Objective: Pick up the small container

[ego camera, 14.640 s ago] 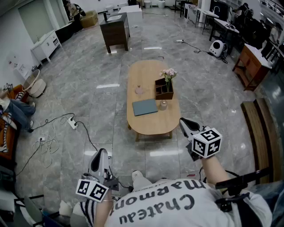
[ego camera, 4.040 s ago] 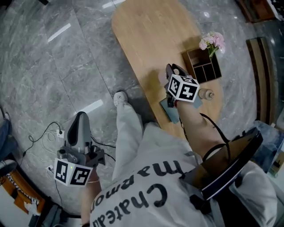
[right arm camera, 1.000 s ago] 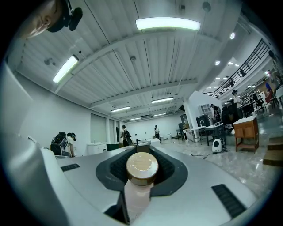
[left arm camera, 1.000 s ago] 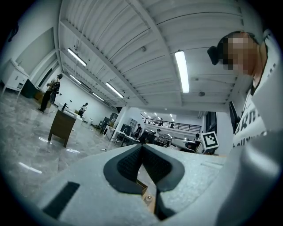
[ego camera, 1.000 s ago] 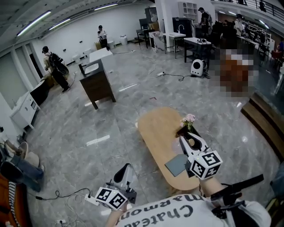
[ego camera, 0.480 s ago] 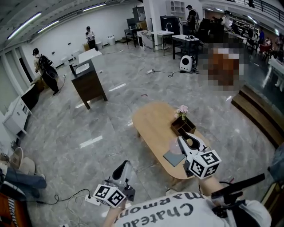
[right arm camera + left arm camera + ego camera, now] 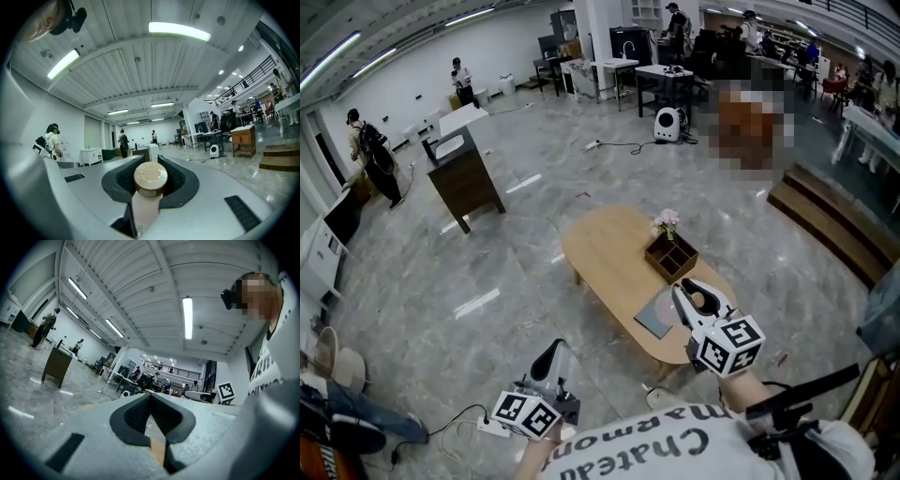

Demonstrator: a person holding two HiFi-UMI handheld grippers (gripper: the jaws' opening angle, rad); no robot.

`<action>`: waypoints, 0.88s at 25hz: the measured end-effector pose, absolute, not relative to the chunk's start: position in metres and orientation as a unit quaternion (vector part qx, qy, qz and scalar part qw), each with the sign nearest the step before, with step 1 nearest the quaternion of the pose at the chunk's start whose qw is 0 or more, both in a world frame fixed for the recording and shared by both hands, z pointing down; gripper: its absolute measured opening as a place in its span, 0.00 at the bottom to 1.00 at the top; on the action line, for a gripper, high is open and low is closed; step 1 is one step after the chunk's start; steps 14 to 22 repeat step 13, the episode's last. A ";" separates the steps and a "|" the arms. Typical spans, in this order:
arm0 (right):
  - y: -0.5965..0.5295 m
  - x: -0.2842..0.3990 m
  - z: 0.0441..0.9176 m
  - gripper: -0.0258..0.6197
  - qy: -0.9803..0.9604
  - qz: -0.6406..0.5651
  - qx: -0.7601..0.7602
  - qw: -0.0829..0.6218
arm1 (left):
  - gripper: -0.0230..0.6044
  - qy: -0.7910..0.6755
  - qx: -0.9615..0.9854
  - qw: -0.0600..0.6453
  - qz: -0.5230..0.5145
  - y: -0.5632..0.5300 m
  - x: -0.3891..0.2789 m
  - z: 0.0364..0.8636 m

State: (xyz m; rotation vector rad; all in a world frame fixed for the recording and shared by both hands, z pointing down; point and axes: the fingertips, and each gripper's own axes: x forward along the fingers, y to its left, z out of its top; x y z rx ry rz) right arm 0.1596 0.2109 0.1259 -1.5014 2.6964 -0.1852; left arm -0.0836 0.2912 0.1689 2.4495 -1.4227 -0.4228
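Right gripper view shows right hand-held gripper (image 7: 149, 165) pinching small container (image 7: 150, 182), left hand-held gripper (image 7: 150, 398) pressed together

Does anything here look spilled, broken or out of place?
Nothing stands out. The small container is capped and held in the right gripper, off the table; the flower box stands upright there.
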 end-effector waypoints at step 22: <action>0.216 0.166 0.129 0.18 0.856 -0.060 -0.513 0.025 | 0.06 -0.472 0.860 0.132 -0.144 0.284 -0.084 0.169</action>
